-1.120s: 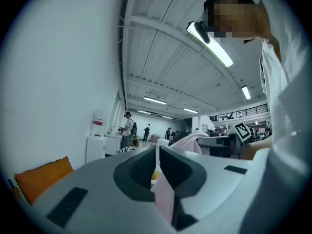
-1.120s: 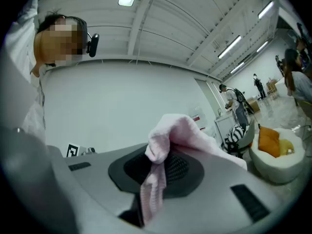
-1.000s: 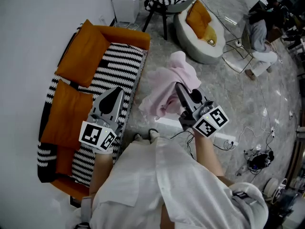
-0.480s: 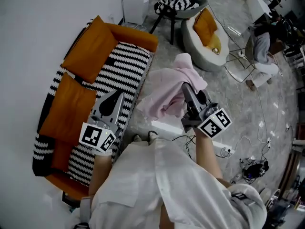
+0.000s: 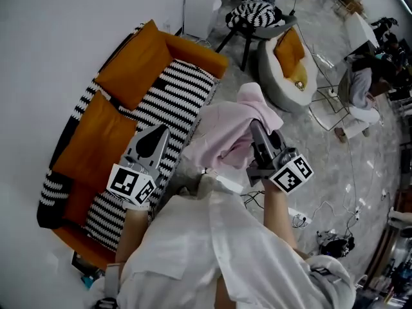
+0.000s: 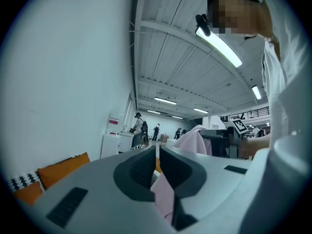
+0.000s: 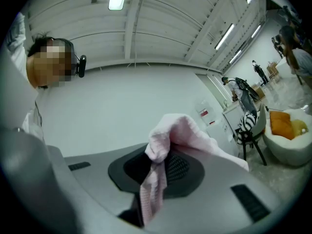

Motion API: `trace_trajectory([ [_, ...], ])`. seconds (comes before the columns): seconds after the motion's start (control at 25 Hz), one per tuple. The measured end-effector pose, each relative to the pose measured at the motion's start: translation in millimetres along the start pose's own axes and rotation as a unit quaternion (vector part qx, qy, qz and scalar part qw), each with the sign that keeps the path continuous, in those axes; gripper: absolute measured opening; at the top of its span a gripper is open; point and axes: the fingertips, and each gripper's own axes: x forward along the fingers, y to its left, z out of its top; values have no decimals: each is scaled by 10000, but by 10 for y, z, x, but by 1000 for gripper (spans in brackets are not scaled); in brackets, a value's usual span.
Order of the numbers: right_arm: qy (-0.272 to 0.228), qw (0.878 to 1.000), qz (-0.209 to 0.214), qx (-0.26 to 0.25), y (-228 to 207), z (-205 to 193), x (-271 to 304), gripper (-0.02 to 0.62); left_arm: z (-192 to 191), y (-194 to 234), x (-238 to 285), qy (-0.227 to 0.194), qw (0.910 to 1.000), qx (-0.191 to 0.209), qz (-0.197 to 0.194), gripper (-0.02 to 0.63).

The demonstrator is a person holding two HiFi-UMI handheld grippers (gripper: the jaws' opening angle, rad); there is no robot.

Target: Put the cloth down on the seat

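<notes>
A pink cloth [image 5: 228, 131] hangs bunched in the air beside the sofa's striped seat [image 5: 174, 98], its left edge close to the seat's front edge. My right gripper [image 5: 257, 131] is shut on the cloth's top fold [image 7: 168, 130], which drapes over its jaws. My left gripper [image 5: 156, 132] hovers over the striped seat's front edge. In the left gripper view, its jaws [image 6: 157, 152] stand almost together with a strip of the pink cloth [image 6: 164, 196] pinched low between them. From the head view that strip is hidden.
Orange back cushions [image 5: 135, 63] line the sofa along the white wall. A striped chair [image 5: 257, 11] and a round white lounge seat with an orange cushion [image 5: 290, 63] stand beyond. Cables [image 5: 309, 217] lie on the marble floor at right. A person [image 5: 360, 89] sits far right.
The cloth and my right gripper have come closer to the sofa's front edge. The left gripper keeps its place over the seat. Both grips look unchanged.
</notes>
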Motion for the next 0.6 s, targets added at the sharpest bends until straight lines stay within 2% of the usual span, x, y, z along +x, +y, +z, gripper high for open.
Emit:
trace_trajectory([
  [0.32, 295, 9988, 393, 34, -453, 2, 429, 58, -9, 141, 644, 96, 9999, 64, 104, 34],
  [0.6, 504, 9948, 880, -119, -1162, 368, 933, 58, 136, 218, 1660, 17, 9996, 124, 248, 29],
])
